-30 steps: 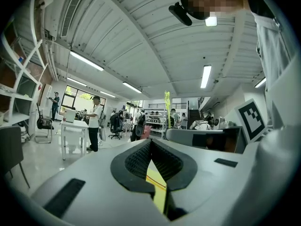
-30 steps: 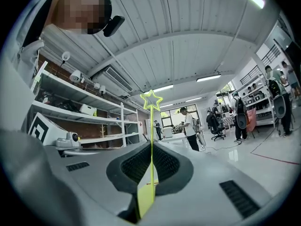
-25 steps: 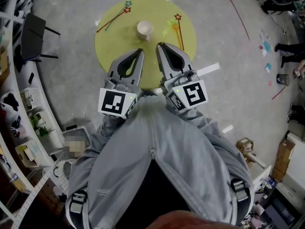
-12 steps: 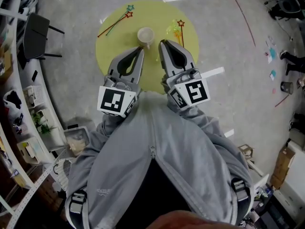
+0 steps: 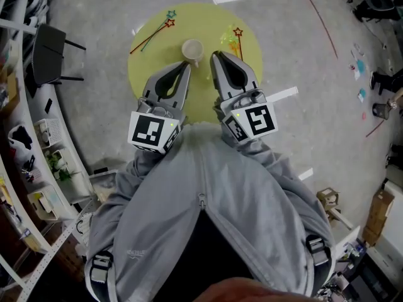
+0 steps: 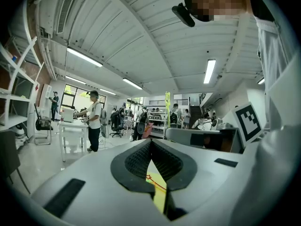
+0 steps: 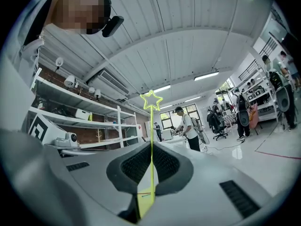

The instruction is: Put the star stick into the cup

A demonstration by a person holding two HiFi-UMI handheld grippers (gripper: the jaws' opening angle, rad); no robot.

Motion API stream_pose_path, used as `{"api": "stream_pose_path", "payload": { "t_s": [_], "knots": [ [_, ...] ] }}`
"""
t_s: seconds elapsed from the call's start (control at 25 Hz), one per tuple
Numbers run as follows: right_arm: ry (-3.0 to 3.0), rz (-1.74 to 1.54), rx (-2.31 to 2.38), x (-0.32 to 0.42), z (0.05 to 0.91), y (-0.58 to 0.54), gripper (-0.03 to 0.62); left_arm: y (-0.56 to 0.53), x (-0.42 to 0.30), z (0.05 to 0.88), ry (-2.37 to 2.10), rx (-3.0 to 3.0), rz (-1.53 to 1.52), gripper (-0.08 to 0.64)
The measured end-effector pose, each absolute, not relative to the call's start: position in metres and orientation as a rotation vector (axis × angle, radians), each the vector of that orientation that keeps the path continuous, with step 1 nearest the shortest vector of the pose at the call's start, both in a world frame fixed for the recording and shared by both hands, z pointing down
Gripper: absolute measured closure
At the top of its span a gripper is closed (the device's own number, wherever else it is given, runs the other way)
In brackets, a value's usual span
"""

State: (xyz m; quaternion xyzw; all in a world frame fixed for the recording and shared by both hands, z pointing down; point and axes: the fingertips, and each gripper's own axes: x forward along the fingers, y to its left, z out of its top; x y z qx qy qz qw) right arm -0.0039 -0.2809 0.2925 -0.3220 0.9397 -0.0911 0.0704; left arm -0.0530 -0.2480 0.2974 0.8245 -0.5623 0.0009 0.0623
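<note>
One round yellow counter (image 5: 141,65) carries everything. Two grippers hang over its near edge. The left gripper (image 5: 184,69) has its jaws closed on nothing. The right gripper (image 5: 216,57) has its jaws pinching a yellow-green star stick (image 7: 151,126) upright. One cup (image 5: 192,48) stands just ahead with no stick showing in it, so pickup looks done and insertion remains. At least three spare sticks (image 5: 153,31) lie on the counter.

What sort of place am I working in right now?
Most likely an open-plan workshop or lab. There are white metal shelving racks along a wall, a person standing at a white work table, black office chairs, and a bare grey floor.
</note>
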Motion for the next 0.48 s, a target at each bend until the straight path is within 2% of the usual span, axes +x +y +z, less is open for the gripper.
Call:
{"api": "stream_pose_path", "payload": {
  "t_s": [0.48],
  "knots": [
    [2.816,-0.274,-1.041,-0.021,0.294,-0.292,0.555,-0.263,-0.067,0.297,-1.623,2.538,0.022,0.543]
  ]
}}
